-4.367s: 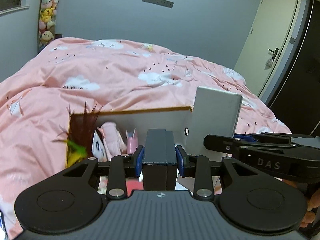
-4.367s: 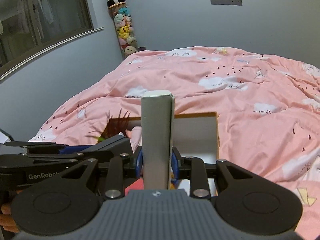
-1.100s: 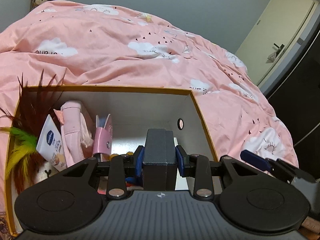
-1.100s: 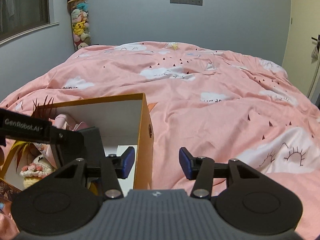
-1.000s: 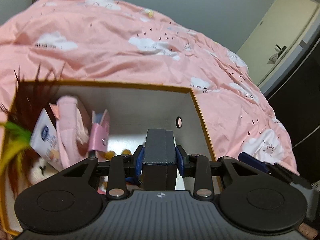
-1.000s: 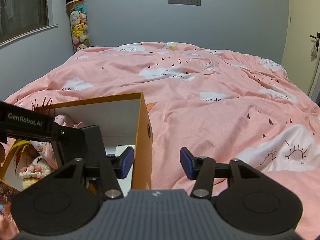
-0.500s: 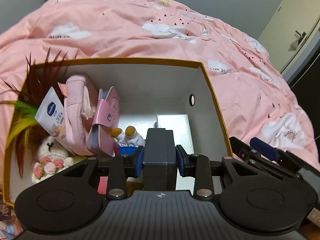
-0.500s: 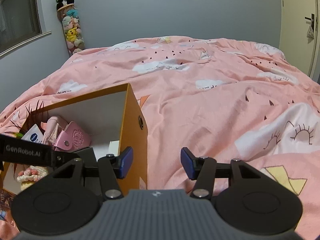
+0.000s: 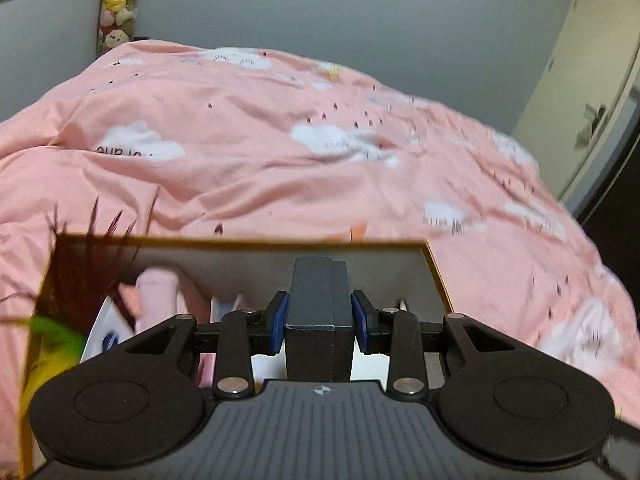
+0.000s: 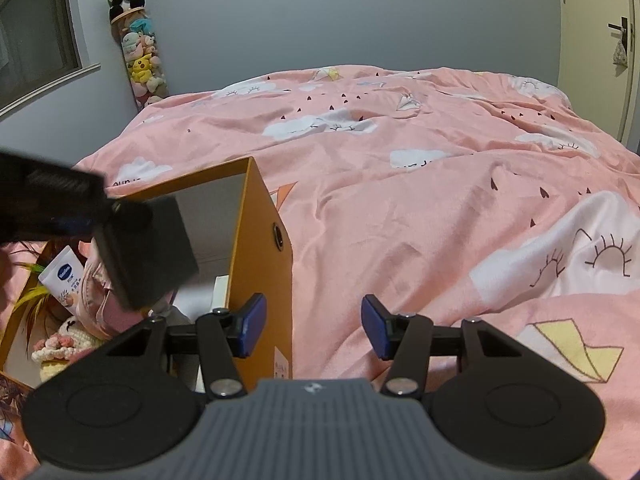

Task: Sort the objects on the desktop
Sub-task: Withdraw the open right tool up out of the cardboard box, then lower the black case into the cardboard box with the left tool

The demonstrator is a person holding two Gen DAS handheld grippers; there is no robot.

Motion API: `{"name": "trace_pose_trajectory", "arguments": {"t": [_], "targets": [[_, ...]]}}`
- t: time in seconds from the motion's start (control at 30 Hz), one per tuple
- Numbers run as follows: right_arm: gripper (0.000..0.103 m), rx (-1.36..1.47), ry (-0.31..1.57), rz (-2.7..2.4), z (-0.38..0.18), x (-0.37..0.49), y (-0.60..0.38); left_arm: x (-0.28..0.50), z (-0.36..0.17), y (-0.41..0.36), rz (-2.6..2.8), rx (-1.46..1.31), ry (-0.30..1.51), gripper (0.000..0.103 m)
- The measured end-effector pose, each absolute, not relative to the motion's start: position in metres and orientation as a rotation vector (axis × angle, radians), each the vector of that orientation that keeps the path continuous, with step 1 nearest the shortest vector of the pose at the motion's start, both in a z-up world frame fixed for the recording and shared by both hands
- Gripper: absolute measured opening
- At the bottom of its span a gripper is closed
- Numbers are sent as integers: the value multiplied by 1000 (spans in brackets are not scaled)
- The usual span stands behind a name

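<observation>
The left tongs are clenched on a dark grey box, the blue pads pressing its two sides; the box stands upright between them and reaches past their tips. In the right wrist view the same dark grey box hangs tilted over the open orange box, held above its contents and not resting on anything inside.

The right tongs are released, with nothing between the blue pads. The left pad sits just at the near right wall of the orange box, while the right pad is over the pink bedcover.

The orange box has white inner walls and a round hole in its right side. Inside it, toward the left, lie a white lotion tube, a pink pouch, a crocheted toy with pink flowers and dark red and green feathers. A white flat box lies on the bottom by the right wall.

The orange box stands on the bed, whose pink bedcover with white clouds spreads far and to the right. At the far left, a column of plush toys topped by a panda stands against the grey wall; a door is at the far right.
</observation>
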State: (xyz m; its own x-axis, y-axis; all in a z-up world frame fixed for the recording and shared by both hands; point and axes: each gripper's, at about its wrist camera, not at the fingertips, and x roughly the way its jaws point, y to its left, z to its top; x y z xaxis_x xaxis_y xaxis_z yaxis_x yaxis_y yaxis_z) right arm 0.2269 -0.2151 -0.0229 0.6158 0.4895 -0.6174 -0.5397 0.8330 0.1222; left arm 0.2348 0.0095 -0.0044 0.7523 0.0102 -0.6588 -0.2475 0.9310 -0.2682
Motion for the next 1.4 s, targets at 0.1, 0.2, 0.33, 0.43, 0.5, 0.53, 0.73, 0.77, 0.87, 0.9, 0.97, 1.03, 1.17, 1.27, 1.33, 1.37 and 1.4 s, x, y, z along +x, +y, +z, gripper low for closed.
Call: {"name": "trace_pose_trajectory", "arguments": {"t": [0.1, 0.2, 0.33, 0.43, 0.5, 0.53, 0.73, 0.77, 0.87, 0.9, 0.97, 1.03, 1.17, 1.27, 1.33, 1.37, 1.4], "targets": [[55, -81, 691, 592, -25, 227, -215, 240, -13, 12, 121, -351, 684, 38], [55, -83, 698, 593, -26, 228, -214, 238, -24, 0, 111, -240, 662, 38], [55, -81, 708, 591, -29, 230, -213, 231, -32, -19, 112, -93, 629, 38], [55, -82, 713, 586, -30, 231, -213, 229, -34, -24, 108, -45, 636, 38], [54, -82, 715, 585, -30, 231, -213, 227, -36, -24, 100, -32, 664, 38], [54, -83, 715, 585, -30, 231, -213, 225, -36, -23, 94, -27, 673, 38], [54, -86, 718, 578, -31, 232, -212, 213, -33, -10, 77, -80, 741, 38], [54, -86, 718, 578, -31, 232, -212, 212, -32, -7, 75, -90, 767, 38], [54, -87, 717, 576, -31, 233, -212, 210, -31, 1, 76, -127, 825, 38], [54, -88, 717, 575, -31, 233, -212, 209, -30, 3, 77, -130, 833, 38], [54, -89, 716, 573, -31, 233, -212, 209, -28, 6, 82, -129, 863, 38], [54, -89, 716, 572, -31, 233, -212, 210, -25, 9, 73, -139, 889, 38], [54, -89, 718, 570, -31, 233, -212, 205, -17, 15, 57, -166, 812, 38], [54, -92, 717, 568, -31, 233, -211, 206, -11, 12, 41, -158, 732, 38], [54, -91, 717, 568, -31, 234, -211, 209, -13, 8, 30, -143, 686, 38], [54, -91, 717, 568, -31, 233, -212, 211, -16, 4, 34, -119, 668, 38], [54, -90, 717, 569, -31, 233, -212, 212, -18, 1, 41, -100, 660, 38]]}}
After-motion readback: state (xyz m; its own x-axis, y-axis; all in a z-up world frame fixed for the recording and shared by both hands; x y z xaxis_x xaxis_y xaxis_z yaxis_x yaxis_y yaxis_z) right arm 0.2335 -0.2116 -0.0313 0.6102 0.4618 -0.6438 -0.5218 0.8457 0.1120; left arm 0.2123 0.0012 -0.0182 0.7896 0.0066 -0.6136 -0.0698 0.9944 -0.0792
